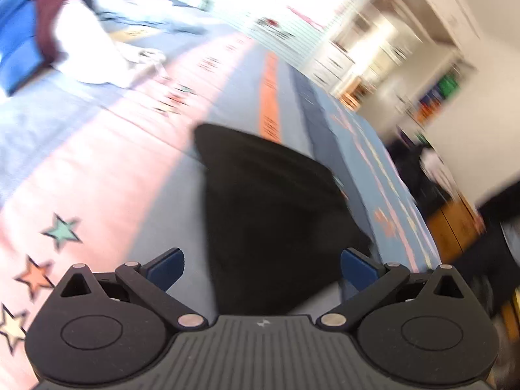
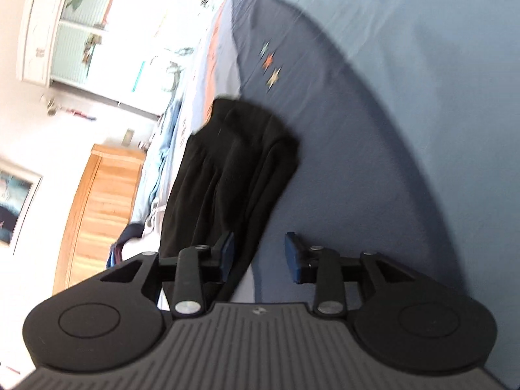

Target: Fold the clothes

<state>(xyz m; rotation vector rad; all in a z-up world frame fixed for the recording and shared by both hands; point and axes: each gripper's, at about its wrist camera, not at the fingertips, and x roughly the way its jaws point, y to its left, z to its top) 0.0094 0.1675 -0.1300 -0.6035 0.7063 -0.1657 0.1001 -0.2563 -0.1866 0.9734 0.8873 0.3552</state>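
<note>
A folded black fabric garment point(image 1: 269, 214) lies on the star-patterned blue bedspread point(image 1: 97, 169), apparently finished, while the left gripper point(image 1: 262, 268) and right gripper point(image 2: 258, 255) above it gape empty, and a heap of unfolded clothes point(image 1: 58, 32) waits beyond.

The left wrist camera is looking low and close along the bedspread point(image 1: 97, 175), with the black garment point(image 1: 269, 221) straight ahead and the clothes pile point(image 1: 48, 32) beyond it. The right wrist camera is rolling hard sideways, facing the same black garment point(image 2: 224, 175) from close in. Both views are sharing that garment and the bedspread point(image 2: 373, 162) around it.
</note>
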